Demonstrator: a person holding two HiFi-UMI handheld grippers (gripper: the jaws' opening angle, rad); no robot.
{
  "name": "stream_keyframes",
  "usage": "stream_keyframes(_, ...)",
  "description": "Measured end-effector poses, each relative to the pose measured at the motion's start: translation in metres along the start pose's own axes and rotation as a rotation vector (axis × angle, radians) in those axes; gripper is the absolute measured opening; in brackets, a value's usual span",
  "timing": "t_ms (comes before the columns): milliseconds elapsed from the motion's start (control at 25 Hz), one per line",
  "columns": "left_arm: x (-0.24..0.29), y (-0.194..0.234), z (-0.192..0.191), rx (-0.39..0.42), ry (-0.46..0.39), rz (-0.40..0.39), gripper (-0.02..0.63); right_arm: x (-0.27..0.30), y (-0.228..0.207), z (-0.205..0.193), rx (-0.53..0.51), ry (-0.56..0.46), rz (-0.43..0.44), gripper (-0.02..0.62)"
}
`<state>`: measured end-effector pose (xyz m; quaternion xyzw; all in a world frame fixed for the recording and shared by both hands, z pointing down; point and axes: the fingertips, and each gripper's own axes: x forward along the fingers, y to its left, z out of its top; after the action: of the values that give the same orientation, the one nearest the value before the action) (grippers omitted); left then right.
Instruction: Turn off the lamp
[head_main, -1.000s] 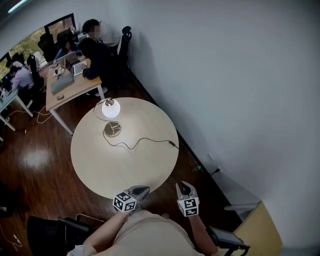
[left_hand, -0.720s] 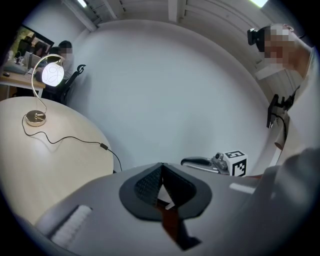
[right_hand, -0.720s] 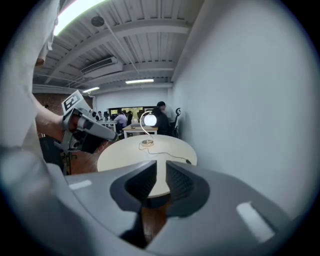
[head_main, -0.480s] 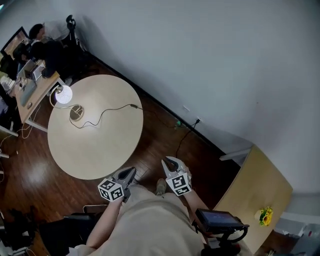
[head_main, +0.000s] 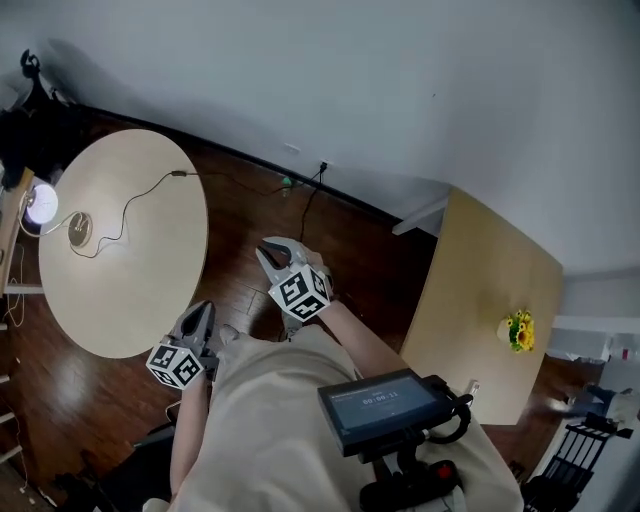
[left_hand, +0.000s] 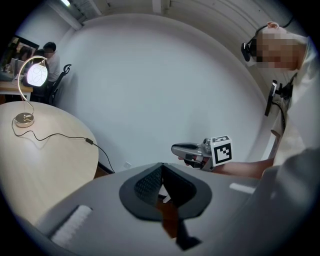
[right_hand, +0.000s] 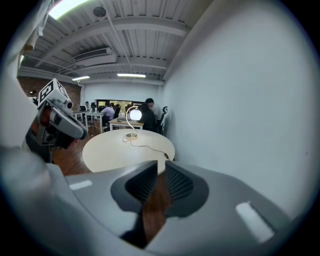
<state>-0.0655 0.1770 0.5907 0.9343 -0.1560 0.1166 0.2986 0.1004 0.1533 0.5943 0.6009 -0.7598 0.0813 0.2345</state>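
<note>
The lamp stands lit at the far side of the round table (head_main: 130, 260): white globe (head_main: 40, 203), brass base (head_main: 80, 229), and a black cord that runs to an inline switch (head_main: 178, 174). The left gripper view shows the globe (left_hand: 36, 75) and the switch (left_hand: 89, 141). From the right gripper view the globe (right_hand: 134, 115) is far off. My left gripper (head_main: 203, 313) is shut and empty, at the table's near edge. Over the wood floor, well short of the lamp, my right gripper (head_main: 272, 250) has its jaws a little apart with nothing between them.
A square light-wood table (head_main: 470, 290) with a small pot of yellow flowers (head_main: 518, 330) stands at the right. A white wall (head_main: 400, 80) runs behind both tables, with a socket (head_main: 322, 166) low on it. People sit at desks (right_hand: 112, 120) beyond the lamp.
The head view has swung right, so the round table and lamp slid to the left edge and the square table came into sight. Both grippers shifted with it. The lamp stays lit.
</note>
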Motion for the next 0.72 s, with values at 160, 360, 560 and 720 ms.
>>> stream_keyframes(160,-0.008,0.013,0.019,0.04,0.013,-0.025,0.0,0.001,0.008,0.019,0.023,-0.01,-0.033,0.049)
stream_keyframes(360,-0.025,0.037,0.038,0.071,0.016,-0.039,0.0,0.008,0.033,0.038,0.044,-0.02,-0.03,0.049)
stream_keyframes(560,-0.036,0.053,0.03,0.048,0.041,-0.068,0.0,0.015,0.057,0.038,0.062,0.006,-0.028,0.049)
stream_keyframes(720,-0.036,0.053,0.026,0.015,0.044,-0.097,0.0,0.014,0.069,0.032,0.083,0.026,-0.033,0.044)
